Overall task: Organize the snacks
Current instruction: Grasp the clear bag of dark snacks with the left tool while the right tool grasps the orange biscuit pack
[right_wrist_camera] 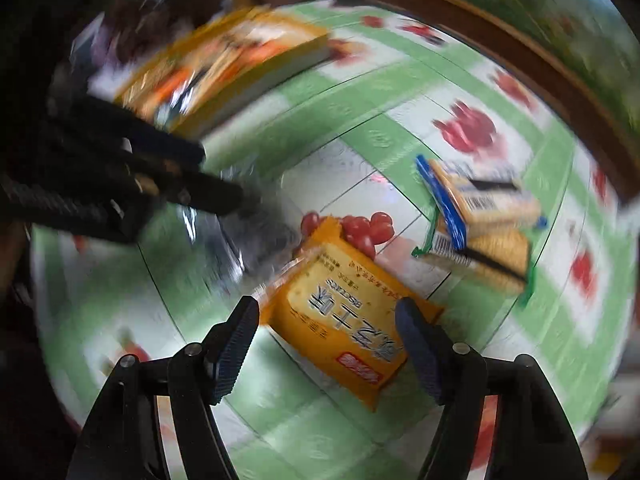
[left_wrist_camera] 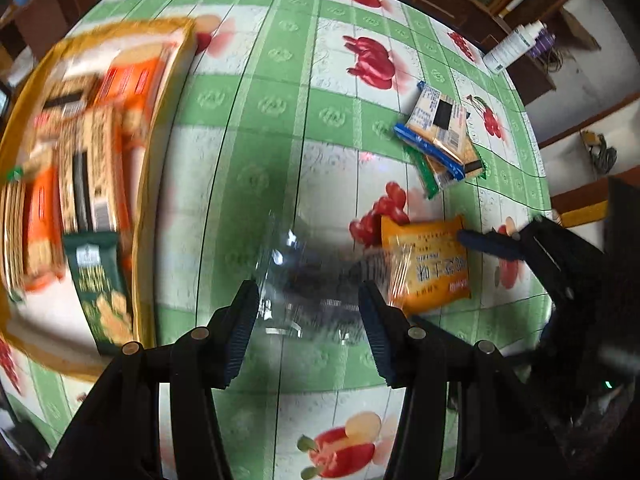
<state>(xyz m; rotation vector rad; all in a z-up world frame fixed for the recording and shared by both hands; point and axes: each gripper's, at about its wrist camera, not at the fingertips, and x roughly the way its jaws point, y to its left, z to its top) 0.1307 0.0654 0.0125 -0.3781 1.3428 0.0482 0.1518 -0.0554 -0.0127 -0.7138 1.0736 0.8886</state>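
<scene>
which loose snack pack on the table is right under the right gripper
The orange biscuit pack, lying flat between the right gripper fingers. The blue pack and green pack lie stacked farther off.

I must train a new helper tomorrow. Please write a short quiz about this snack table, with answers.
1. True or false: the yellow tray already holds snack packets.
2. Which packet lies between the fingers of the right gripper? A. the orange packet B. a red packet C. a black box
3. Fill in: the left gripper grips a ____ wrapper.
Key: 1 true; 2 A; 3 clear.
</scene>
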